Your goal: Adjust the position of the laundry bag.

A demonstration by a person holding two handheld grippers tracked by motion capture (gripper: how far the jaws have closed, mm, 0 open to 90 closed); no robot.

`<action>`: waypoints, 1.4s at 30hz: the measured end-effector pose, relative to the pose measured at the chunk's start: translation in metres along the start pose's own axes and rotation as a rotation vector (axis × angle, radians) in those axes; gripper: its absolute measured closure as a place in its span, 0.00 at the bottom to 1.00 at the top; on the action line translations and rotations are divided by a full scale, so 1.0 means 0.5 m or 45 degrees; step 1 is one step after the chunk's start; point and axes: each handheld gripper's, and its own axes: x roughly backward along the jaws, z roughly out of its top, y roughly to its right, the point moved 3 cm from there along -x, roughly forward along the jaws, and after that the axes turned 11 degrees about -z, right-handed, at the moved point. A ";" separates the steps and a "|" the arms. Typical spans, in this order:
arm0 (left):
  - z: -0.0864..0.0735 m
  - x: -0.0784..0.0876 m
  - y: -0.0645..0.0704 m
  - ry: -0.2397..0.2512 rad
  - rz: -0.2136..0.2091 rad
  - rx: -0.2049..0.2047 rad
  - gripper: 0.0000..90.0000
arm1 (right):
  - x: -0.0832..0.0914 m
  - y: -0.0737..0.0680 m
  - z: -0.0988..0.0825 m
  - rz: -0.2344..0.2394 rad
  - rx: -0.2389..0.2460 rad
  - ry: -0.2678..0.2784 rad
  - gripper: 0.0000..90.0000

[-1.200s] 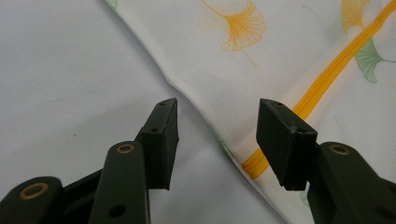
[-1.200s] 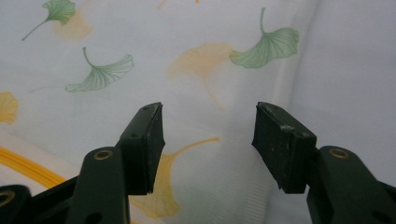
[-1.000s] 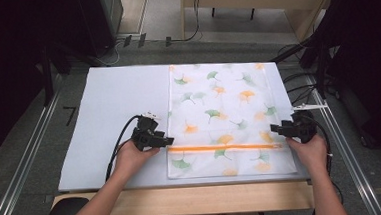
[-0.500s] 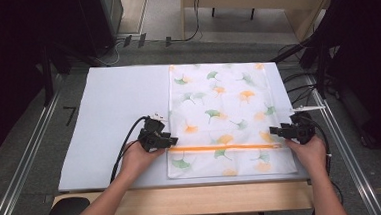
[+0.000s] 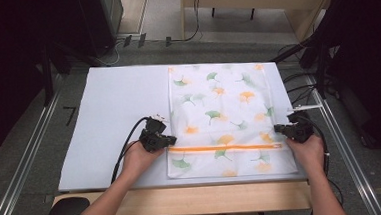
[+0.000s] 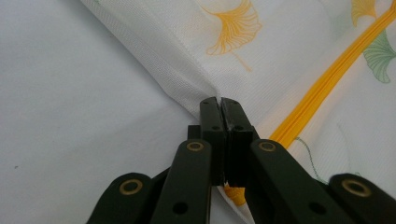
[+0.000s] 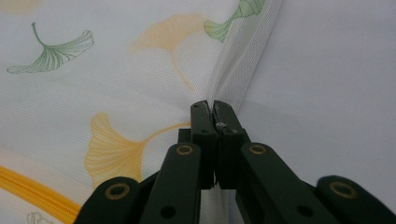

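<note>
A white mesh bag (image 5: 224,110) printed with green and orange ginkgo leaves lies flat on the white mat. An orange zipper (image 5: 226,147) runs across its near end. My left gripper (image 5: 172,139) is at the bag's left edge, just above the zipper's end. Its jaws have just been closing and are now shut on the fabric edge (image 6: 205,88), seen in the left gripper view with the gripper (image 6: 220,100) beside the zipper (image 6: 327,84). My right gripper (image 5: 277,128) has likewise just been closing and is shut (image 7: 208,105) on the bag's right edge (image 7: 243,60).
The white mat (image 5: 118,107) covers the table, with bare room left of the bag. A wooden table edge (image 5: 184,200) runs along the front. Metal rails (image 5: 26,162) flank both sides. Cables (image 5: 302,80) lie beyond the right rim.
Both grippers have edged inward to the bag's side edges, and their jaws have closed on the fabric. The bag itself lies as before.
</note>
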 end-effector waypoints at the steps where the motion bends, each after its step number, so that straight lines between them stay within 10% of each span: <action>1: 0.001 0.000 0.000 0.005 -0.010 0.010 1.00 | 0.000 0.001 0.001 0.007 -0.004 -0.003 1.00; 24: -0.004 0.060 -0.033 0.044 -0.048 0.088 1.00 | 0.006 -0.039 0.027 0.088 0.036 -0.011 1.00; 42: -0.060 0.191 -0.111 0.090 0.053 0.215 1.00 | -0.016 -0.167 0.078 0.264 0.180 -0.016 1.00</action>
